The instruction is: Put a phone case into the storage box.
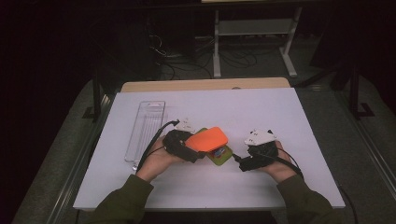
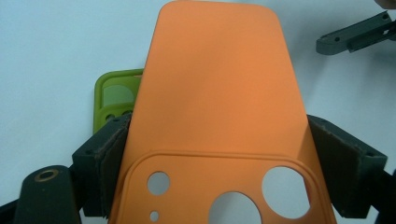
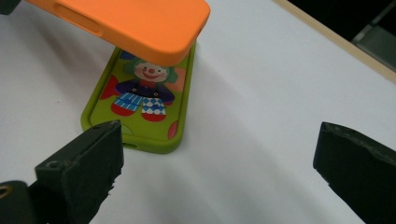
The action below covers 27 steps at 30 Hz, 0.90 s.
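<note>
At frame centre, an orange phone case (image 1: 208, 138) is pinched by the left gripper (image 2: 219, 154) above a green clown-printed phone case (image 3: 142, 105) lying on the white table (image 1: 261, 112). The right gripper (image 3: 219, 172), lower right, is held spread. A clear tray (image 1: 145, 128) is seen left, its contents indiscernible.

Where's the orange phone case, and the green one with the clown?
Orange silicone phone case (image 2: 219, 88), left gripper view, middle of its smooth back.
Green clown-print phone case (image 3: 140, 105), right gripper view, on the clown picture inside.

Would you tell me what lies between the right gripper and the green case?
Only bare white table: in the right gripper view, the right gripper stands open just short of the green case.
</note>
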Each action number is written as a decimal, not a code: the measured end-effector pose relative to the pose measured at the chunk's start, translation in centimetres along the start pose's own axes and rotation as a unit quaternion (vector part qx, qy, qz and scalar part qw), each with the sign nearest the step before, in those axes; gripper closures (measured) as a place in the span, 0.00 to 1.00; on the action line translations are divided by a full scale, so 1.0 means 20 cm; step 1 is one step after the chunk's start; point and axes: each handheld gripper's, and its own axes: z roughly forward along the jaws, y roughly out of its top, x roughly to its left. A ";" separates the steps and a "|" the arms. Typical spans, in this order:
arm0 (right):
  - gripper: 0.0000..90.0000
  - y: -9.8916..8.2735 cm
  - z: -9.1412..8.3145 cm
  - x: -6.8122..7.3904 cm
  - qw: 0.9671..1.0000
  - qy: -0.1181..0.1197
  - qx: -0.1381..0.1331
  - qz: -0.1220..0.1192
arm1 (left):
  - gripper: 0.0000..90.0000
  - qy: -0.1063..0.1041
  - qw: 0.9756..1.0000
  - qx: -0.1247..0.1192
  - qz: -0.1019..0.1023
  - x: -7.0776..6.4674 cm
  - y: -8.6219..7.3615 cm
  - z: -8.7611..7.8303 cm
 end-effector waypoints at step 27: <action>0.01 0.01 0.00 0.09 0.985 -0.084 -0.014 -0.151 | 0.17 -0.007 1.000 0.005 0.018 0.01 0.00 -0.01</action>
